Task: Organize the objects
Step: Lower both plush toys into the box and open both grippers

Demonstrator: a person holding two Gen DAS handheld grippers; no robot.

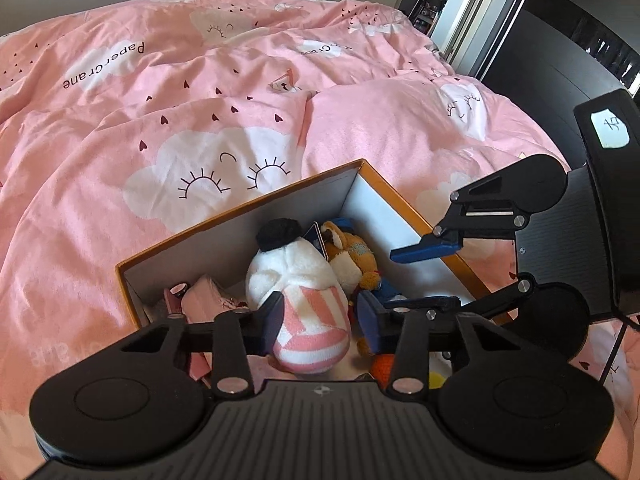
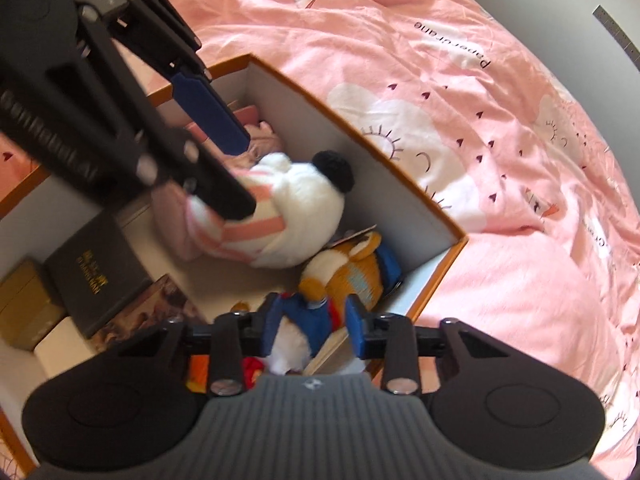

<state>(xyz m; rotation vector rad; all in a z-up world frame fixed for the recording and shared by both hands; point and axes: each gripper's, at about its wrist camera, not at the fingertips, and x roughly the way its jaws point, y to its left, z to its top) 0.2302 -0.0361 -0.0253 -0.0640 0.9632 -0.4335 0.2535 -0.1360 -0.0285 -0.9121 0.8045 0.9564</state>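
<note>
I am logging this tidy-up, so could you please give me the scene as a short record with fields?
setting: bed with pink cloud-print duvet
container: open orange box on the duvet
plush toys in box: white toy with pink stripes; orange-brown toy in blue clothing
other contents: dark box with gold lettering
left gripper: fingers around the striped toy
right gripper: fingers around the blue clothing

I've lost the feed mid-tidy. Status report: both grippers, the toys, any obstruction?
Left gripper closed on white striped plush. Right gripper closed on blue-clad toy. Both inside orange box. Brown plush crowds between.
</note>
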